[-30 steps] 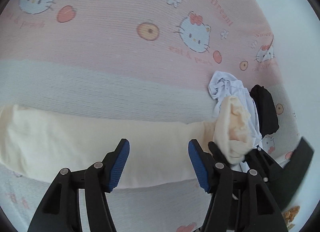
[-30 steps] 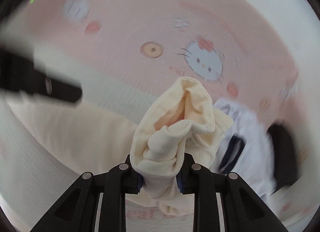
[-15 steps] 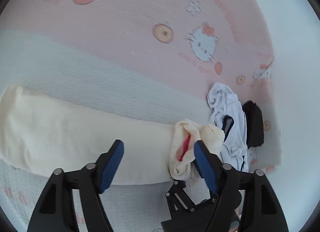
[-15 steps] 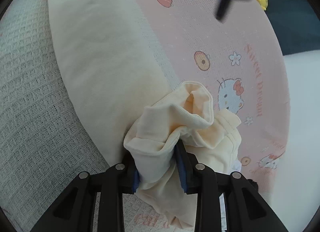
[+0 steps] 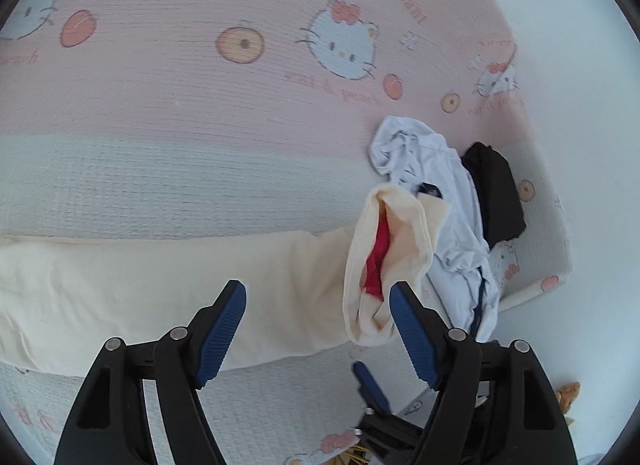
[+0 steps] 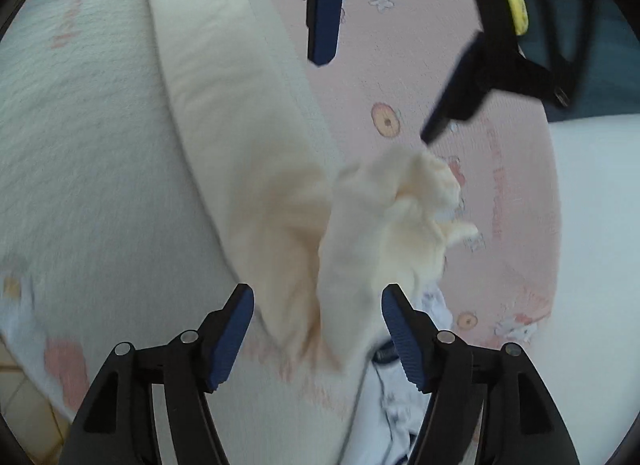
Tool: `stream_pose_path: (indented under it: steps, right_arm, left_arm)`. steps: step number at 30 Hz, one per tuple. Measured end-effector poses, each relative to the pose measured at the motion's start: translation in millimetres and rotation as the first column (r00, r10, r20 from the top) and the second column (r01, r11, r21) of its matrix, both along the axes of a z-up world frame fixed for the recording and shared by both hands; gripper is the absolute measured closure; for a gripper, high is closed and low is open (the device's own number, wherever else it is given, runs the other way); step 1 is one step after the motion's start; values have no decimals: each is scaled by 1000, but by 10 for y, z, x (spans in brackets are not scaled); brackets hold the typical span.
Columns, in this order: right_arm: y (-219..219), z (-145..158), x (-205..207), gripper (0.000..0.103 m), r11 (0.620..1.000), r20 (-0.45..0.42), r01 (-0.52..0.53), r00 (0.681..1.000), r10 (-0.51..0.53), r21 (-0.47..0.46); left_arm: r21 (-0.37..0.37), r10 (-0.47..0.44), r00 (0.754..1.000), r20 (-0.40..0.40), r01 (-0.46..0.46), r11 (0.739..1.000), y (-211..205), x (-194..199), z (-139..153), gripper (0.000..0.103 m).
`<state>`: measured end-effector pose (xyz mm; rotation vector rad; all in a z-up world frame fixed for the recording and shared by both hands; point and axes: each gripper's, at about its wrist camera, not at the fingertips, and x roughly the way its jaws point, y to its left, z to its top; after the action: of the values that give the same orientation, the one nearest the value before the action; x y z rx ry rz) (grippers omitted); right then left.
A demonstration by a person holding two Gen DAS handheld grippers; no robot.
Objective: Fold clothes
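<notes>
Garment: long cream cotton garment (image 5: 160,289), folded into a narrow strip, lies flat across the pink-and-white cartoon-print bedspread (image 5: 200,105).
Long axis: runs sideways across the left wrist view, its bunched end (image 6: 392,233) standing up at the right-hand side.
Right gripper (image 6: 318,329): jaws just sprang apart, bunched end loose between them, unpressed.
Left gripper (image 5: 318,329): apart, empty, over the strip's near edge.
Nearer hand: right, I'd say.
Neighbours: crumpled white garment (image 5: 448,201) and black cloth (image 5: 496,193) just beside that end.

left wrist cam: above bed, tilted steeply down, close over cream garment (image 5: 168,289) | right wrist cam: lower pitch, close, faces toward 12 along same garment (image 6: 240,113) | overlap: cream garment, printed blanket (image 5: 200,85) (left gripper (image 6: 384,61) at 12–1 in right view)
</notes>
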<state>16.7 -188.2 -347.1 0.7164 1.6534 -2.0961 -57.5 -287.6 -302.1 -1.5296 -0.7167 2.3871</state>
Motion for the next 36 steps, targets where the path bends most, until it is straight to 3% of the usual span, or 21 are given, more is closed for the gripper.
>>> stream_pose_path:
  steps: [3,9,13,16,20,23,25,26,27,36]
  right_arm:
    - [236,22,23,37,1000,-3,14,1000,-14,11]
    - [510,54,-309,37,991,60,94,994,-89,-91]
    - [437,72,-291,37,990,54,11,999,-3,-140]
    - [360,61,-279,37,983,77,-22,996,36,-183]
    - [288,23,-230,45,981,82,-50,994,66,-187]
    - [228,1,-169,46,981,85,-73,992,90,-179]
    - [197,-49,-131,45,985,70,-80,993,91,-154]
    - [186,-79,-107,45,988,52,-83,995,90,-129]
    - [183,-97,-86,45,991,37,-85,995,89,-106]
    - [419,-78,-31,45,1000,83,-9,997,9,0]
  left_arm:
    - [-27,-38,999,-3,38,999,158,-27,62,29]
    - [-74,-102,995,-13,100,992,462,-105,269,28]
    - [-59,-167,986,-5,167,984,619,-182,304,23]
    - [-70,-205,978,32,206,976,726,-261,229,22]
    - [-81,-243,967,75,249,965,802,-358,79,22]
    - [-81,-243,964,108,253,964,783,-421,-90,22]
    - [-106,-238,966,103,249,963,750,-436,-204,35]
    - [-139,-230,966,117,245,960,734,-446,-271,62]
    - [-146,-224,966,129,242,959,710,-448,-317,69]
    - [-95,-172,972,162,189,977,442,-367,-573,71]
